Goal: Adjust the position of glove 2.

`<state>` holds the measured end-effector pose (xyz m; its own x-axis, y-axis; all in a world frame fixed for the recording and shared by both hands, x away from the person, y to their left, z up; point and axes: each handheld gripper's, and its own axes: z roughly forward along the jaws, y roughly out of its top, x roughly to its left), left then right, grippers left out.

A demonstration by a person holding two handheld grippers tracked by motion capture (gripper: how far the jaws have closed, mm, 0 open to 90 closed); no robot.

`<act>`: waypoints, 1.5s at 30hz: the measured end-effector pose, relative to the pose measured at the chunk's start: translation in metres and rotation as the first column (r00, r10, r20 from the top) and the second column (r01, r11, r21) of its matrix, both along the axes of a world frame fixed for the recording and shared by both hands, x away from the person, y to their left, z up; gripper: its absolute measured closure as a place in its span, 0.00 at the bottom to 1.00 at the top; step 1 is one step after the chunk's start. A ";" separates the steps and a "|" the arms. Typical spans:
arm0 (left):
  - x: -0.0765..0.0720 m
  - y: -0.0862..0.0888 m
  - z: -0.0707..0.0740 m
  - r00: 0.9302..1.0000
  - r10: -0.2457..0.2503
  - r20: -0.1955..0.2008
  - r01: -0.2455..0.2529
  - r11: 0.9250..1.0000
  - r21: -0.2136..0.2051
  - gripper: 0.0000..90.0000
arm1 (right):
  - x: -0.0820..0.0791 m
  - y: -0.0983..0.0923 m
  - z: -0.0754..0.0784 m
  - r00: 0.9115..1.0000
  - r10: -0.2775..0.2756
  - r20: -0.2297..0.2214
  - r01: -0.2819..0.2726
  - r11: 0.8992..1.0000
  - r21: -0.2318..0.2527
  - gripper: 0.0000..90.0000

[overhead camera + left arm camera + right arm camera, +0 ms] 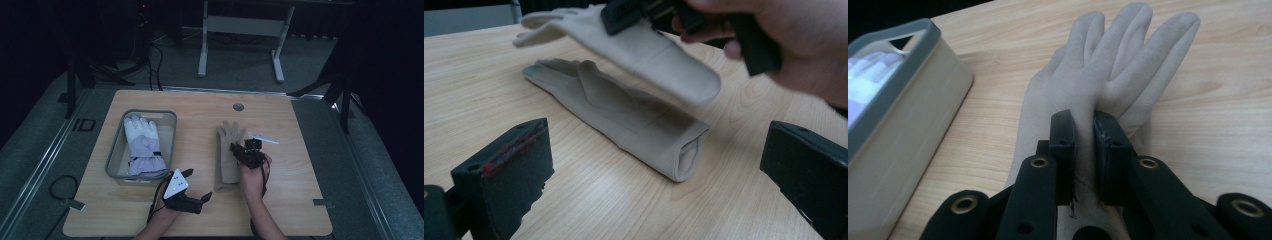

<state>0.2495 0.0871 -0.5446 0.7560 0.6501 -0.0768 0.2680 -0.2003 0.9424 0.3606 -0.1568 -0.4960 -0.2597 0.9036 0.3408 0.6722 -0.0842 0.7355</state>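
With its jaws pinched on the upper beige glove (1108, 85), the right tool (1083, 150) lifts it clear of its twin (624, 120) on the bench (200, 210), likely bound for the basket (112, 160); the left tool (649, 175) waits open nearby.

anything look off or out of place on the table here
Nothing looks damaged or spilled. The right gripper pinches one beige glove and holds it above its mate, which lies flat on the table. A white glove sits neatly in the grey bin.
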 end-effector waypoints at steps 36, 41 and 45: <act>0.002 -0.003 -0.001 0.999 -0.034 -0.005 0.034 0.999 0.011 0.01 | 0.004 -0.017 -0.021 0.985 0.171 -0.037 -0.174 0.980 -0.100 0.16; 0.004 -0.006 -0.003 0.998 -0.060 -0.031 0.061 0.997 0.052 0.01 | 0.006 -0.031 -0.011 0.958 0.268 0.104 -0.251 0.956 -0.152 0.16; 0.004 -0.008 -0.003 0.993 -0.087 -0.079 0.093 0.993 0.070 0.04 | 0.010 -0.047 -0.007 0.946 0.321 0.044 -0.316 0.944 -0.090 0.21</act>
<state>0.2535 0.0794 -0.5472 0.8056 0.5855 -0.0904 0.3157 -0.2951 0.9018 0.3709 -0.2039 -0.5031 -0.5556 0.7940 0.2465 0.6106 0.1885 0.7692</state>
